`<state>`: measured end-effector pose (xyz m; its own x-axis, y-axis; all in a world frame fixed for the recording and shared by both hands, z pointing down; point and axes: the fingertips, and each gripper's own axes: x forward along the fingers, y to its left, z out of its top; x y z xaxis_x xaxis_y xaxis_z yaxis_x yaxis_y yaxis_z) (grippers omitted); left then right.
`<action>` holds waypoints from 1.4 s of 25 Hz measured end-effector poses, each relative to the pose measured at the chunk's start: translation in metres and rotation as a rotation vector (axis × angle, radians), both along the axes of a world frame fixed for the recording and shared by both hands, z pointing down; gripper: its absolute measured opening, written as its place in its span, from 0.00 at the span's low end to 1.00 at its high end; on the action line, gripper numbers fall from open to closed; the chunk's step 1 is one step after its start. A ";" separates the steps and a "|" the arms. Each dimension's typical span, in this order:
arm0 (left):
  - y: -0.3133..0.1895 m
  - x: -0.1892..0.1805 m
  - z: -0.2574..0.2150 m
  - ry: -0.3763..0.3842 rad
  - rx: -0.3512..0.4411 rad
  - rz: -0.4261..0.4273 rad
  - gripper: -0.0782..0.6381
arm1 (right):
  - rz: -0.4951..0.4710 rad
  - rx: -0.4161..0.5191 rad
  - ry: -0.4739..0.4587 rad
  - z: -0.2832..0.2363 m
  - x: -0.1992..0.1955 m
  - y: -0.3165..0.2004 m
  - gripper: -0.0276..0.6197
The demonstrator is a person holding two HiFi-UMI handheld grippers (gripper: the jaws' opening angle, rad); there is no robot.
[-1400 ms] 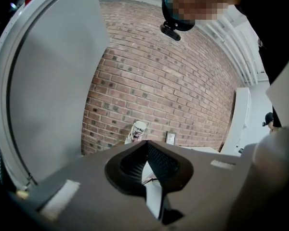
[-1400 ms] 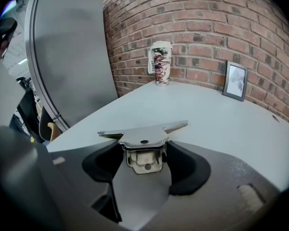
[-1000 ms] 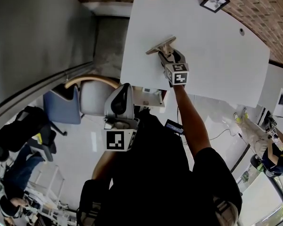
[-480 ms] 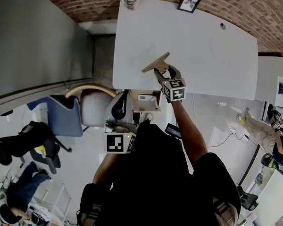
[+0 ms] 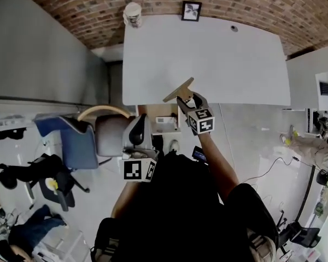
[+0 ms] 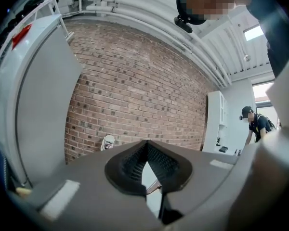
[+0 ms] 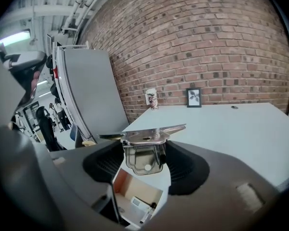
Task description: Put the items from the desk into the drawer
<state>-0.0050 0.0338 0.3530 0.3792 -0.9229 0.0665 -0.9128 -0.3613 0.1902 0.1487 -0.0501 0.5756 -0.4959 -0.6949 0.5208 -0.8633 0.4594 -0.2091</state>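
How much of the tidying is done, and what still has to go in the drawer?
The drawer is open, with a small white thing already inside. The right gripper holds a clipboard close to the drawer. The cup and the picture frame are not yet moved from the desk.

Room around the work
A blue chair [image 5: 71, 141] sits just left of the left hand-held gripper [image 5: 144, 119]; grey partition [image 5: 38, 53] (tall, plain) farther left and ahead; brick wall [image 5: 98, 4] well ahead.
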 end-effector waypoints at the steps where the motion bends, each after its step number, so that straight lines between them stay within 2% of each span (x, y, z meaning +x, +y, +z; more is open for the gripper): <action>1: 0.009 0.004 -0.001 -0.003 -0.001 0.000 0.14 | 0.005 0.002 -0.006 -0.003 0.005 0.009 0.46; 11: 0.056 0.012 -0.012 -0.044 0.015 0.014 0.14 | 0.051 0.002 -0.052 -0.013 0.029 0.073 0.46; 18: 0.058 -0.001 -0.008 -0.050 0.023 0.060 0.14 | 0.083 -0.033 -0.040 -0.003 0.018 0.101 0.46; 26: 0.049 -0.038 0.017 -0.050 -0.024 0.089 0.14 | 0.117 -0.165 -0.012 0.042 -0.022 0.123 0.46; 30: 0.039 -0.049 0.044 -0.048 -0.069 0.116 0.14 | 0.109 -0.231 -0.003 0.077 -0.044 0.128 0.46; 35: 0.025 -0.059 0.076 -0.069 -0.072 0.139 0.14 | 0.132 -0.316 0.010 0.118 -0.070 0.127 0.46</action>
